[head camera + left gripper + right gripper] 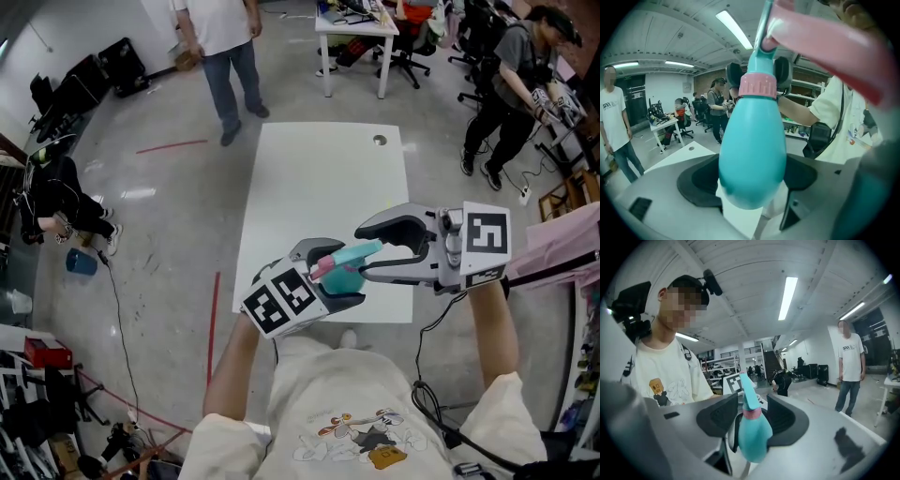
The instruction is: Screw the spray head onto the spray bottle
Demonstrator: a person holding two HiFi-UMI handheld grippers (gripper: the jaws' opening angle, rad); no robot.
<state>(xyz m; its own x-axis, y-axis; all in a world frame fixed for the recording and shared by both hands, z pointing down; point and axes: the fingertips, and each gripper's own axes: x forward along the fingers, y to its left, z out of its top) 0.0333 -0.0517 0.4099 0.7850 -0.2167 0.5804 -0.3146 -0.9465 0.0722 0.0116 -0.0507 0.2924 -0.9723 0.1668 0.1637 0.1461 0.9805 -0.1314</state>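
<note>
Head view looks down at a white desk (319,187) in a big room. Over the near end of the desk, in the middle of the picture, the two grippers are close together.

The left gripper (349,274) sits at the lower middle. Its jaws are clamped on the round body of a teal spray bottle (347,279). Left gripper view shows this well: the fat teal body fills the gap, and both dark pads (698,180) press on its sides. A pink ring (757,86) sits at the top of the body, and the teal spray head (361,251) is on top of that.

The right gripper (363,253) comes in from the right side of the picture. Its jaws are apart, one on each side of the spray head, and they do not squeeze it. Right gripper view shows the bottle standing up in the gap between them, low in the middle of the picture.

A person in a white shirt (217,23) stands past the far end of the desk, at the top of the picture.
</note>
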